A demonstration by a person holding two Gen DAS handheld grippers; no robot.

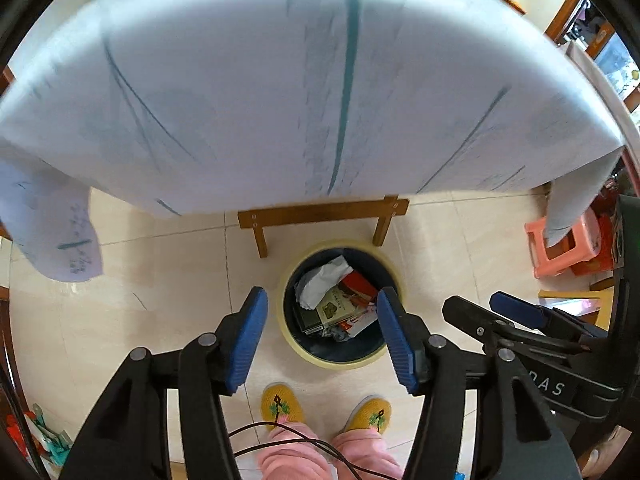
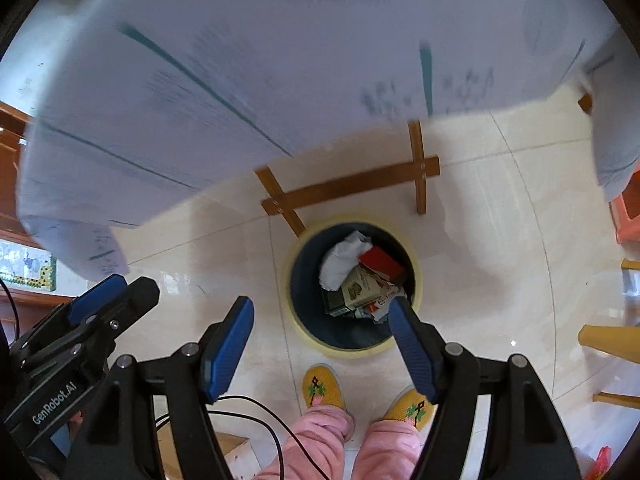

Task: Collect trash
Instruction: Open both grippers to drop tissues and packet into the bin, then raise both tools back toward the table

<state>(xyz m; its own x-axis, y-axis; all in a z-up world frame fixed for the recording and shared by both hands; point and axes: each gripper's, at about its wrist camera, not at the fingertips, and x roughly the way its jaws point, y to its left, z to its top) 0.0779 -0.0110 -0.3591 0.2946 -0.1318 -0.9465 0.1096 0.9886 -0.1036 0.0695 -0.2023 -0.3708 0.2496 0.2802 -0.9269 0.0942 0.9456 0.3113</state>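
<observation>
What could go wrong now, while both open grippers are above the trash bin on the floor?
1. The table edge and its hanging cloth sit close ahead of the left gripper and right gripper; lifting forward could snag the cloth.
2. The black cable hangs by the person's legs and could catch.
3. The trash bin stands just before the yellow slippers; a step might tip it.
</observation>
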